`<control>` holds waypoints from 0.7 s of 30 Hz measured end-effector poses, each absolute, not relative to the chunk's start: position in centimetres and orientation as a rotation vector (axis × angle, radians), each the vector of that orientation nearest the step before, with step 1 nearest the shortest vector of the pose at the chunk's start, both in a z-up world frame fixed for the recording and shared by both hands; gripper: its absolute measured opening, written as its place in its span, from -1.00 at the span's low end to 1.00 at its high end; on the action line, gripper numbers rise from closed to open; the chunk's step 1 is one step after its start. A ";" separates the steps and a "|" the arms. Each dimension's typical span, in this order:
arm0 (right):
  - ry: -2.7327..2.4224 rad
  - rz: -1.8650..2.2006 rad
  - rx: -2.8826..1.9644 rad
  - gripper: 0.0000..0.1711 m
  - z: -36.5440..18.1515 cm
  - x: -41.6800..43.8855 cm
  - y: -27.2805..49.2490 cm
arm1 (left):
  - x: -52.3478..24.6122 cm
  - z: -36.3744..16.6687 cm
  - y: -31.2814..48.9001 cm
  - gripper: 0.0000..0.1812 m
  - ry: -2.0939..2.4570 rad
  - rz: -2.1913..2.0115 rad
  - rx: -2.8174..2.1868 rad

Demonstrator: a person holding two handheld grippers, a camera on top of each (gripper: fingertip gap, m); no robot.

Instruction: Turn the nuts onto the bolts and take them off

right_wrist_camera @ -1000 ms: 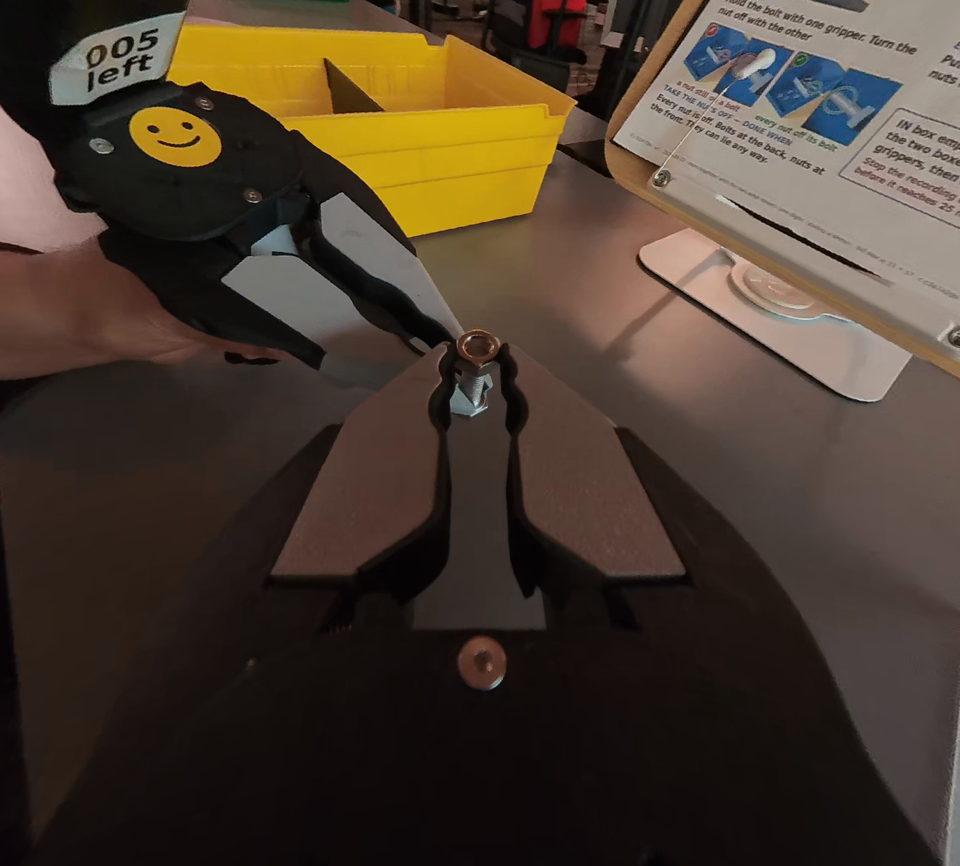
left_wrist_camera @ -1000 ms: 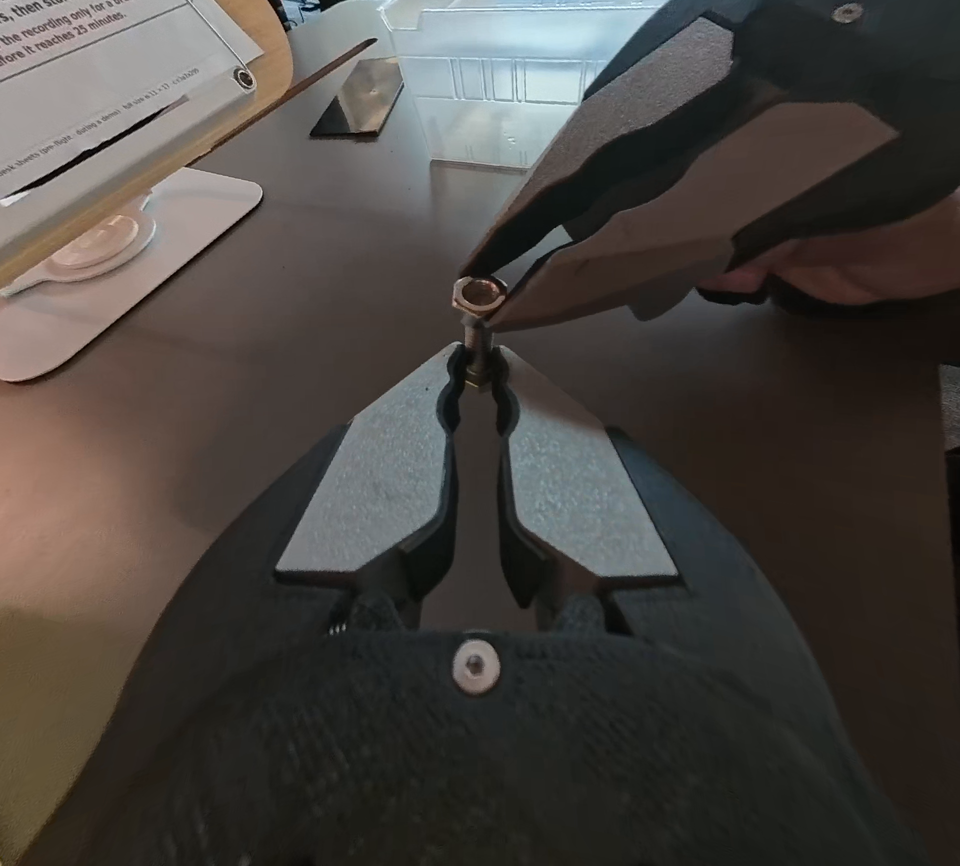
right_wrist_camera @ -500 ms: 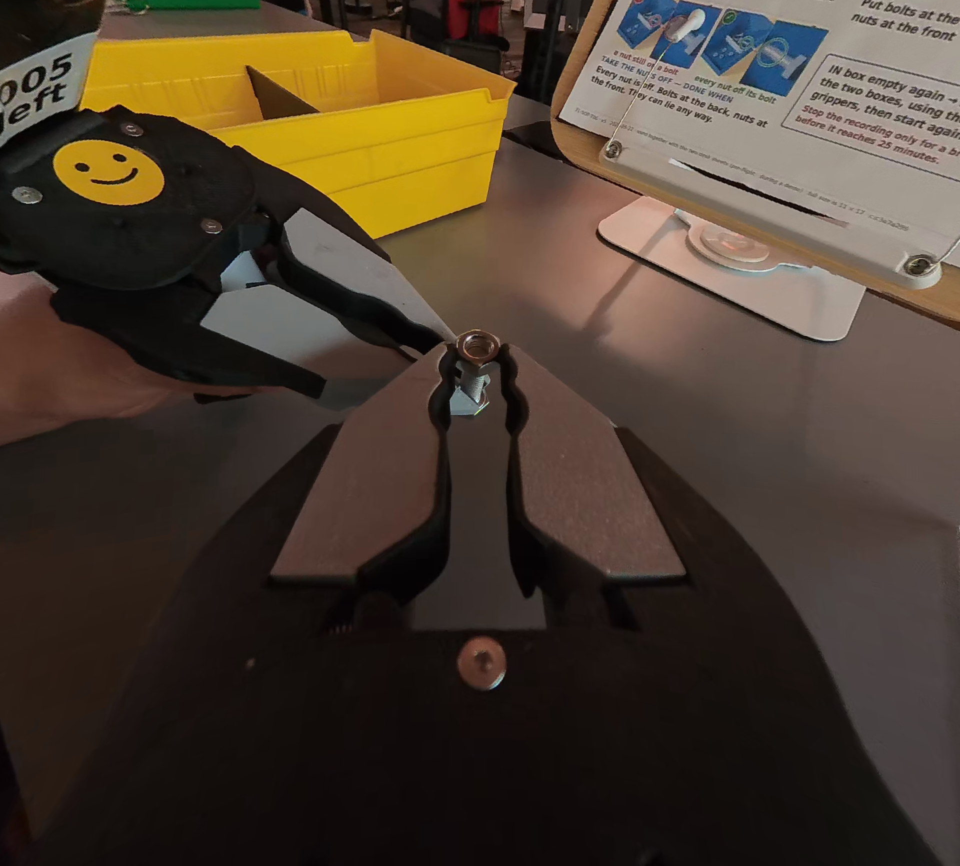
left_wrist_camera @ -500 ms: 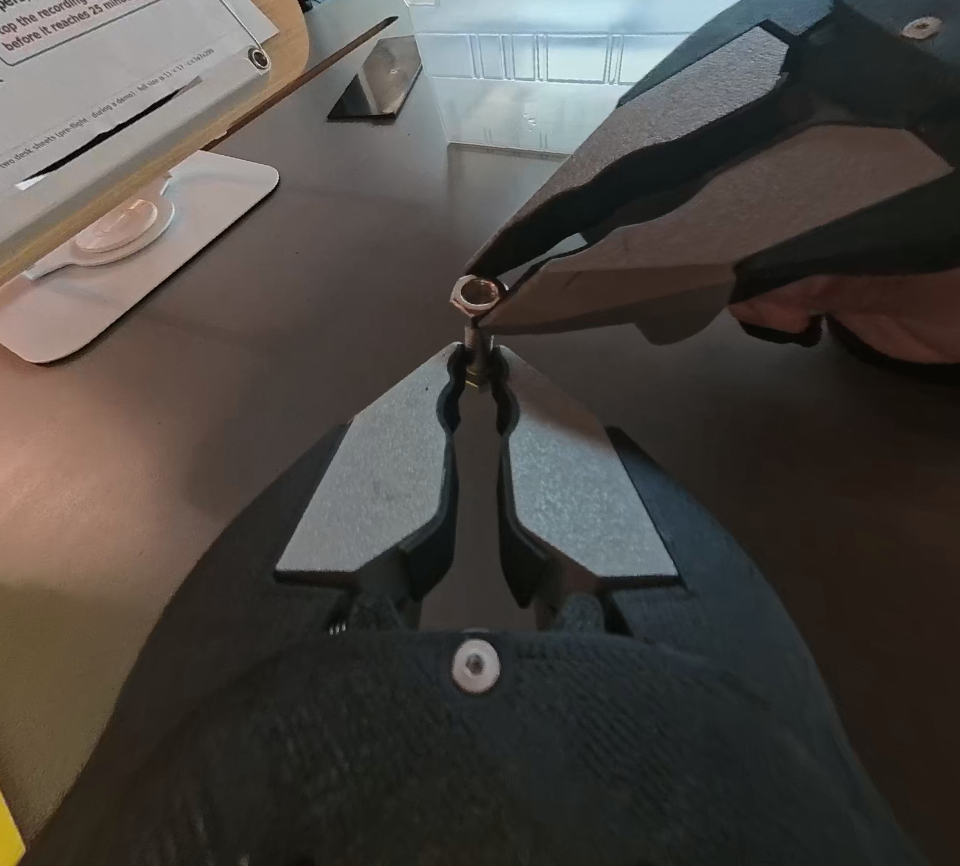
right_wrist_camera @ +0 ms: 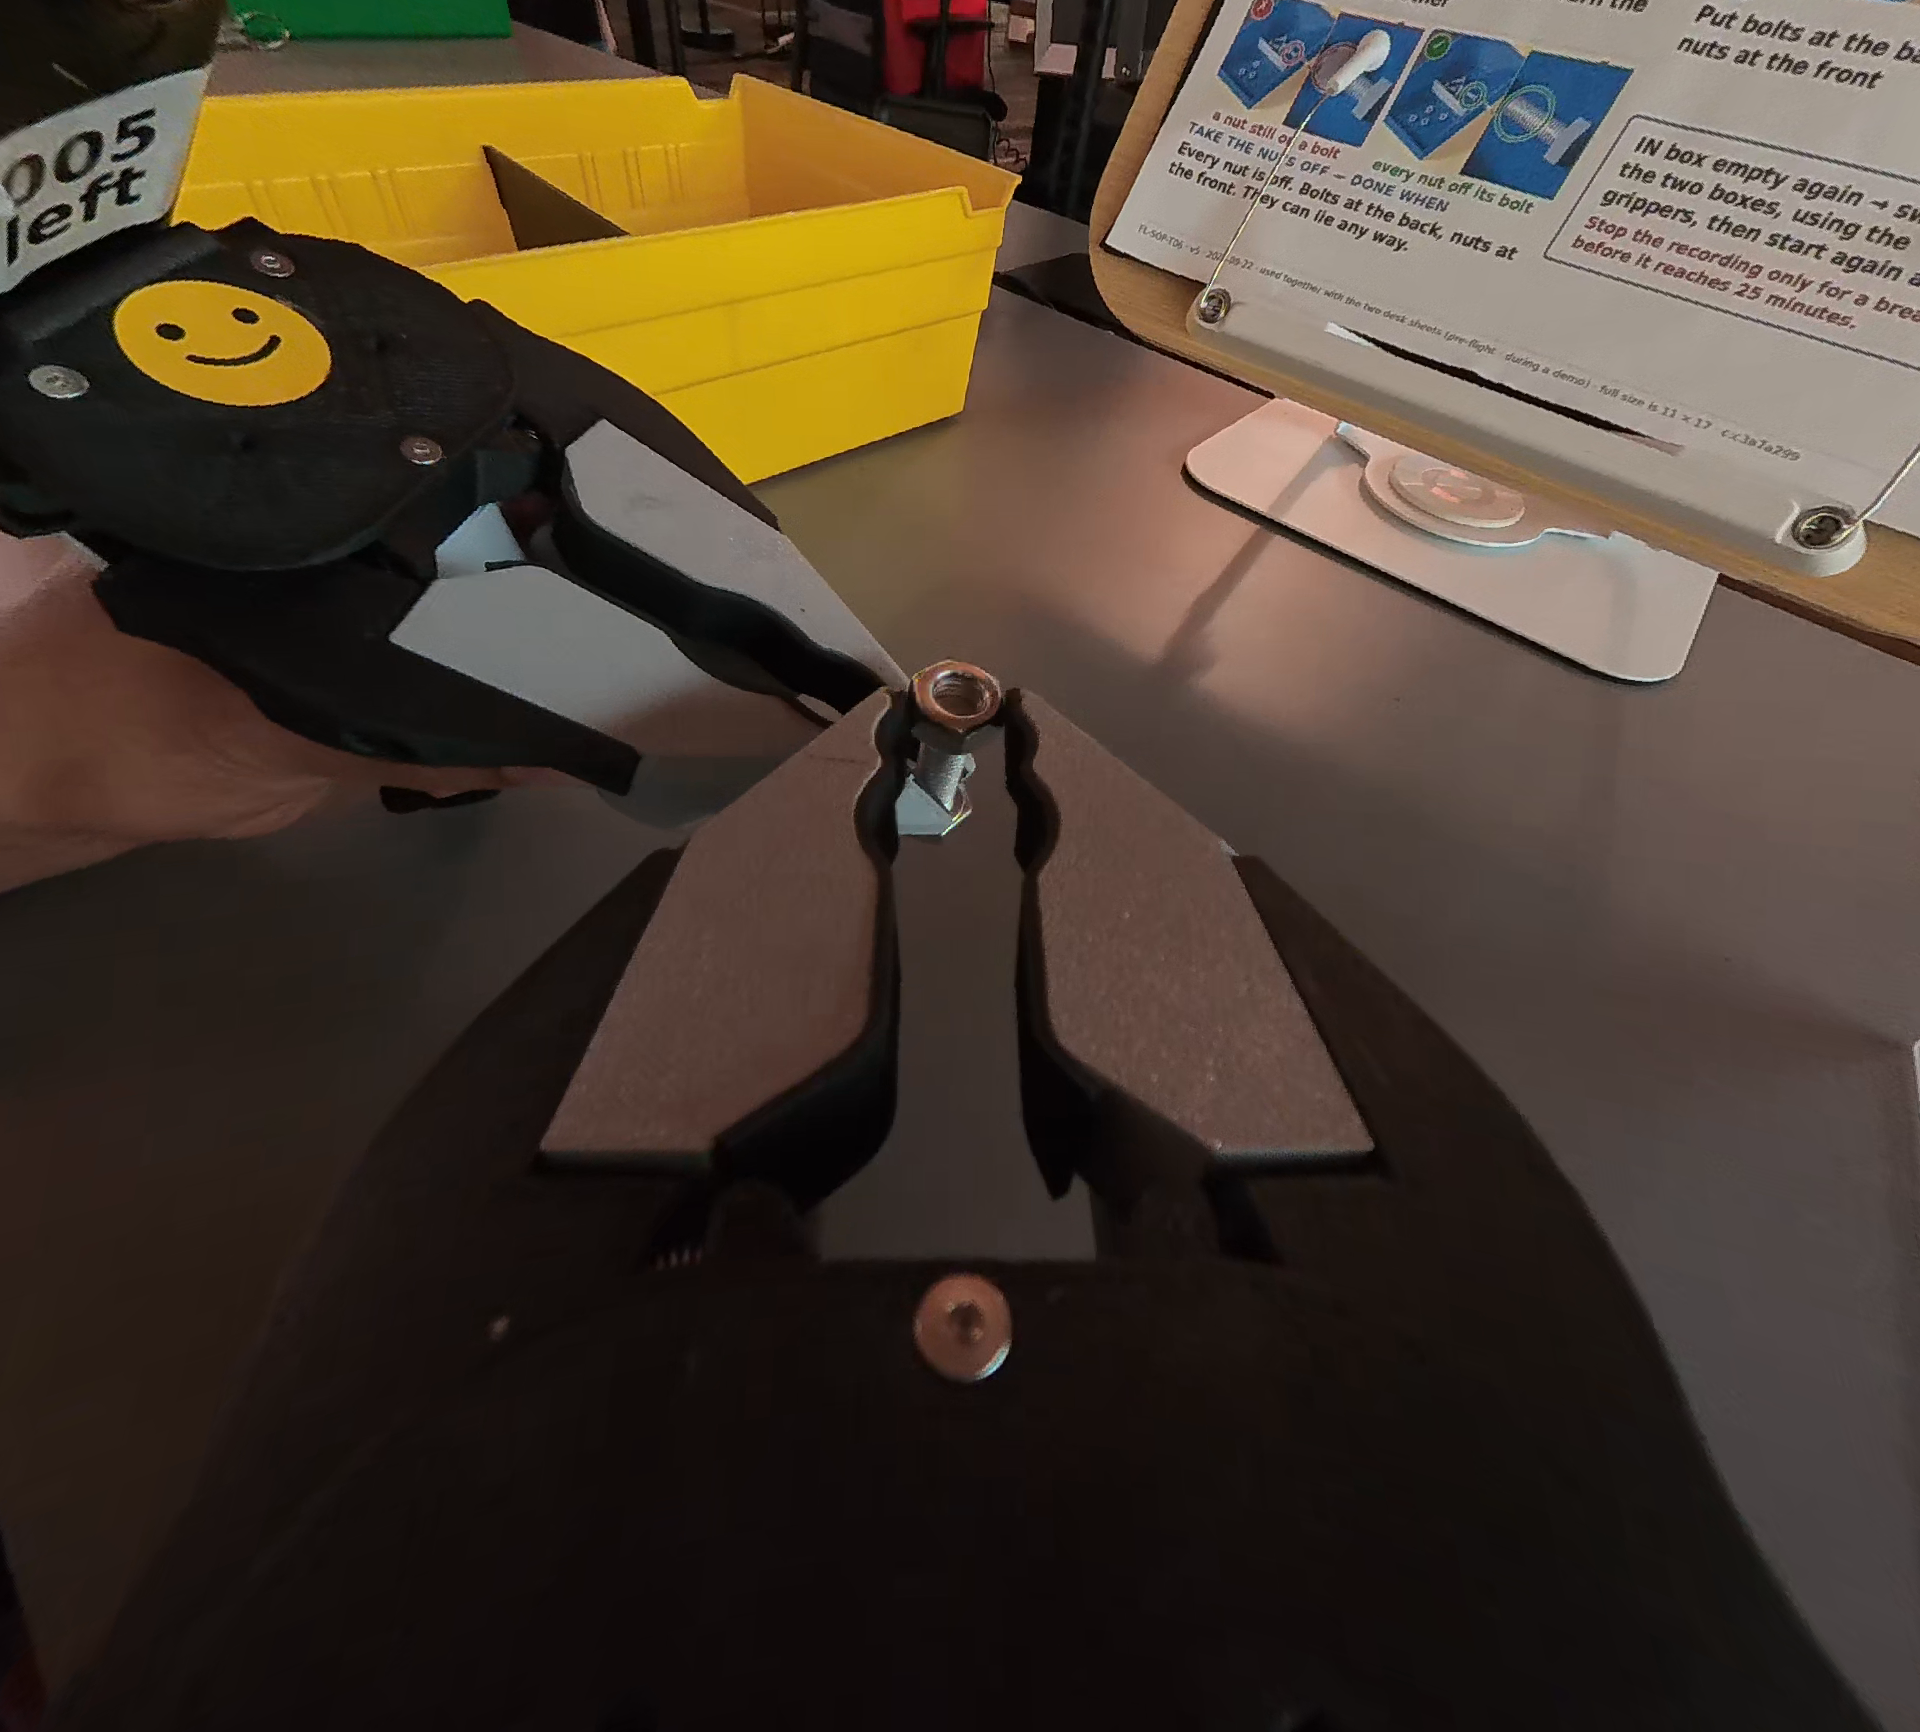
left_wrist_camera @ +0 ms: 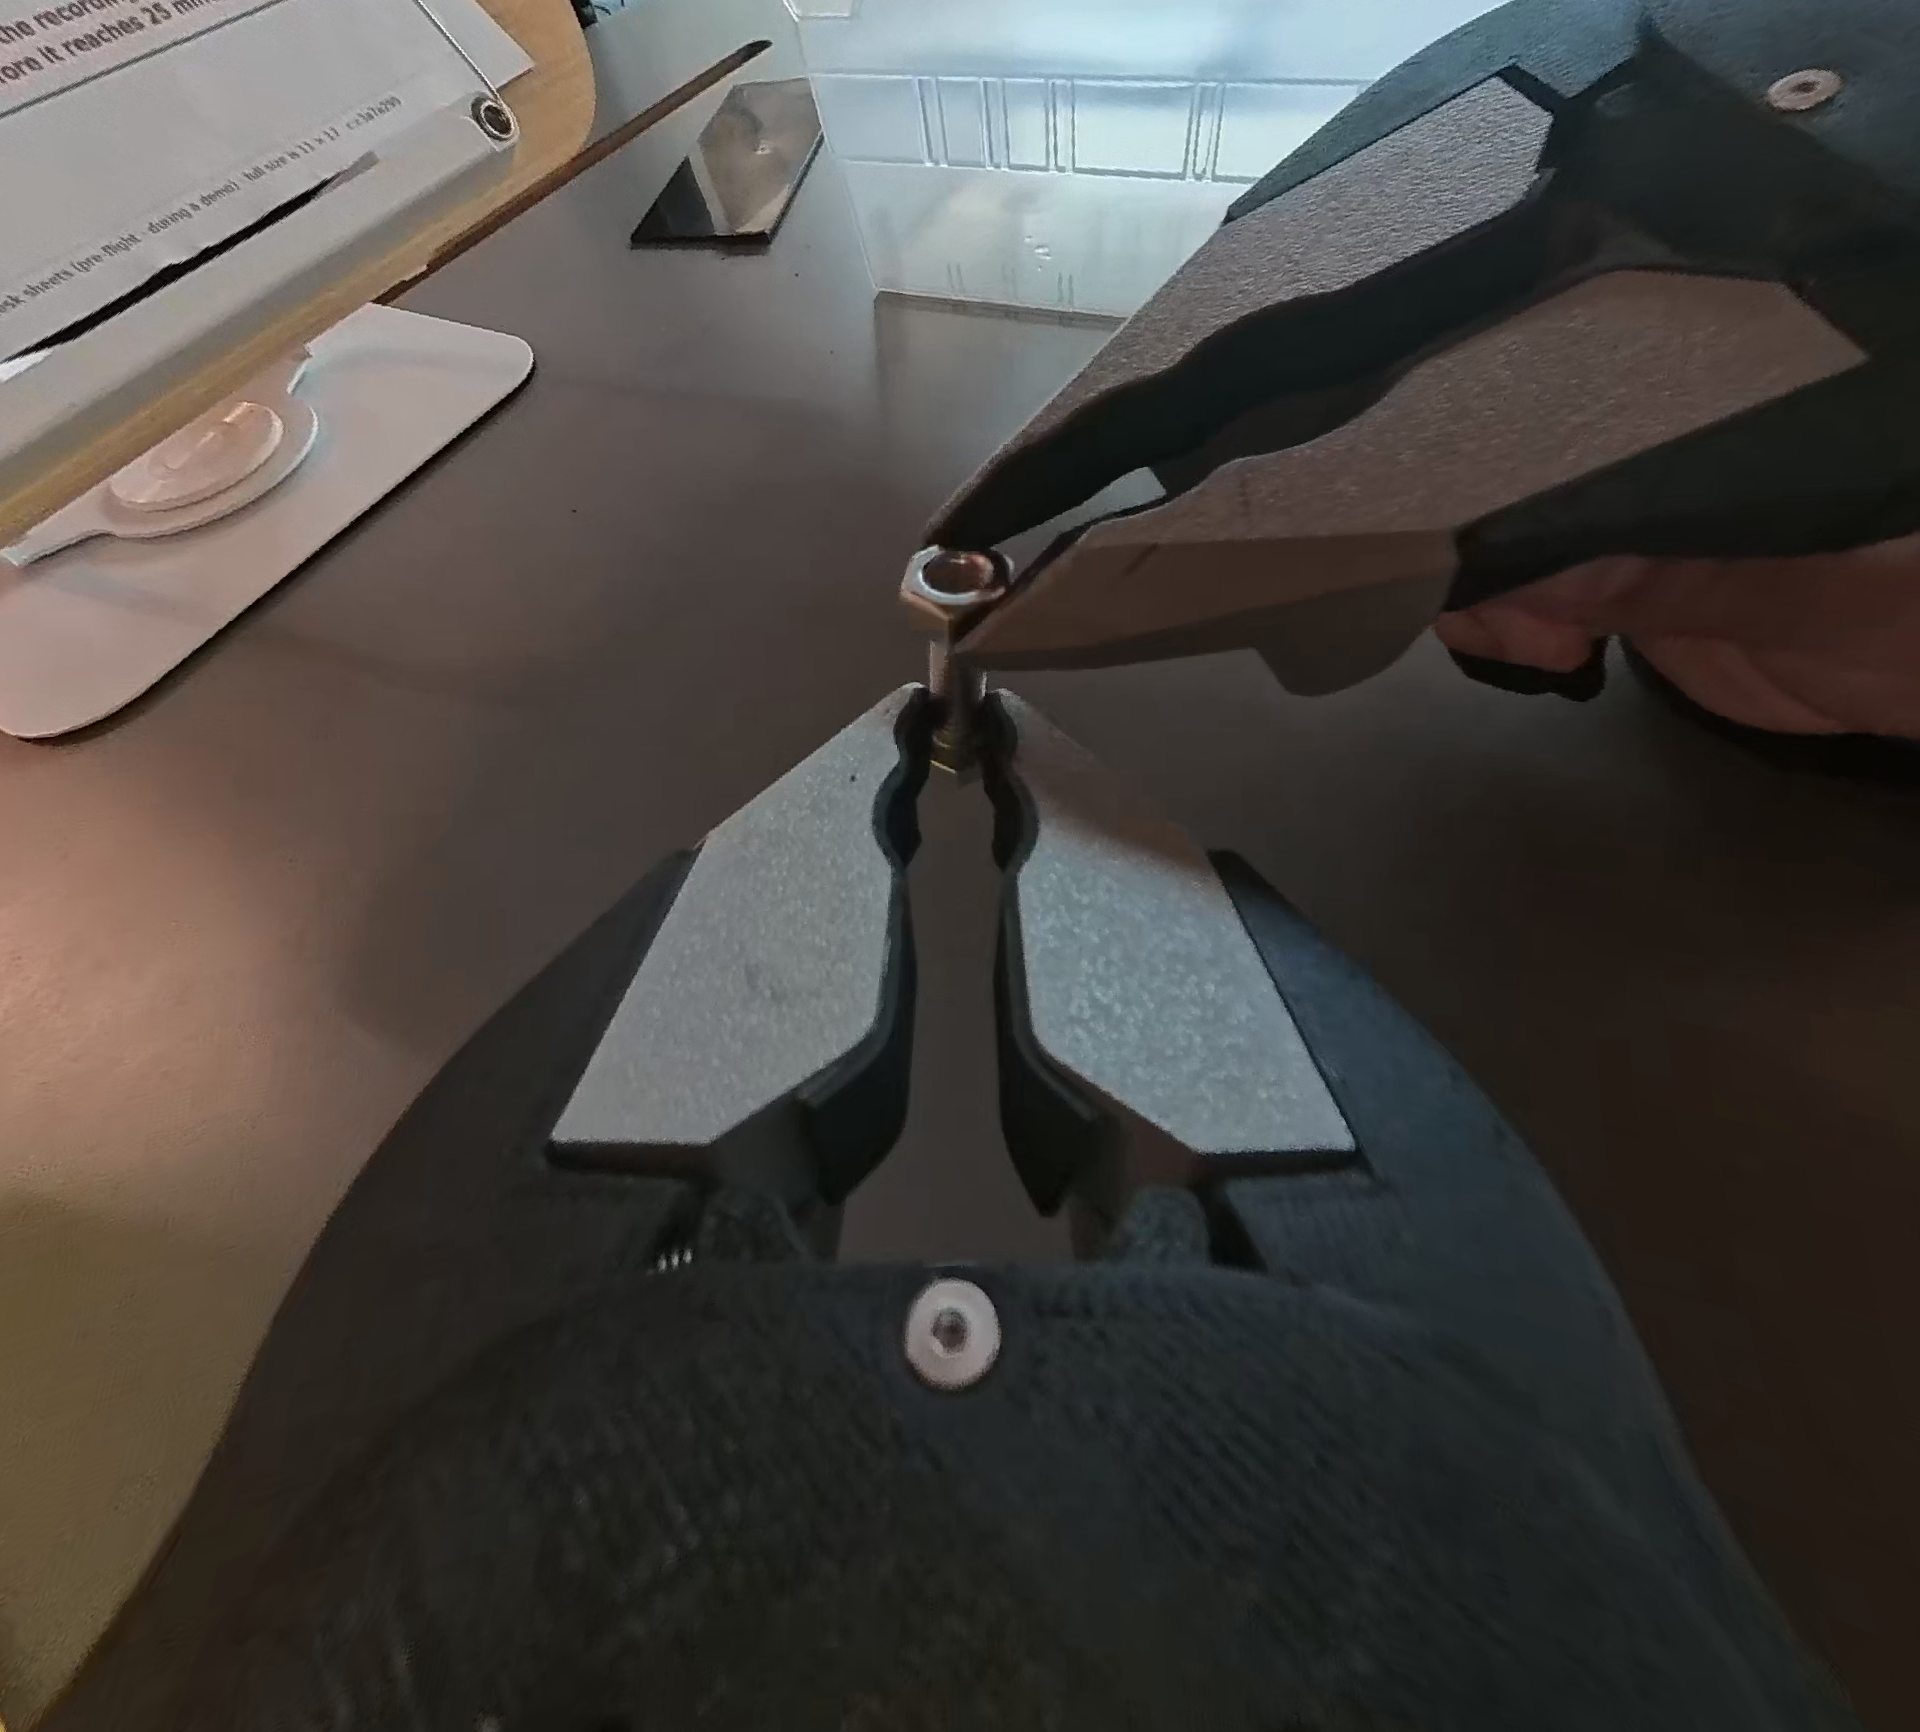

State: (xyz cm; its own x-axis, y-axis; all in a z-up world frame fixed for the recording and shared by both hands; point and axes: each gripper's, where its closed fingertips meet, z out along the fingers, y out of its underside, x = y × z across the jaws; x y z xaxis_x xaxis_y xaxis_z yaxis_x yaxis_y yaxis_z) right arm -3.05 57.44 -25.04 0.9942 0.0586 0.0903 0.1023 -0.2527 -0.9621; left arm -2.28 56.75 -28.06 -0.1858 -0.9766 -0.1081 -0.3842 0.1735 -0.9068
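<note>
A steel bolt (left_wrist_camera: 948, 680) stands up from my left gripper (left_wrist_camera: 954, 732), which is shut on its head end. A hex nut (left_wrist_camera: 954, 593) sits on the top end of the bolt. My right gripper (left_wrist_camera: 951, 596) comes in from the right and is shut on the nut. In the right wrist view the nut (right_wrist_camera: 954, 697) is pinched at my right gripper's (right_wrist_camera: 951, 714) tips. The bolt's shaft (right_wrist_camera: 940, 768) and head (right_wrist_camera: 933, 818) show between the fingers. The left gripper's fingers (right_wrist_camera: 665, 529) reach in from the left, their tips partly hidden.
A clear plastic bin (left_wrist_camera: 1039, 124) stands behind the grippers and a yellow divided bin (right_wrist_camera: 727, 311) at the left rear. An instruction board on a white stand (left_wrist_camera: 260, 477) (right_wrist_camera: 1455, 529) is close by. A black plate (left_wrist_camera: 727, 176) lies beside the clear bin. A dark table (right_wrist_camera: 1351, 799) lies under everything. Both grippers' tips are close together, under 4 cm apart.
Both grippers keep their grip. The pair has shifted and turned slightly over the table, so the background slid in both views. The nut stays at the bolt's end.
</note>
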 end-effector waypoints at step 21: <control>-0.503 0.402 -1.689 -0.70 -22.4 -4.9 52.6 | -4.6 -27.3 54.0 -0.92 1.879 -1.233 -1.076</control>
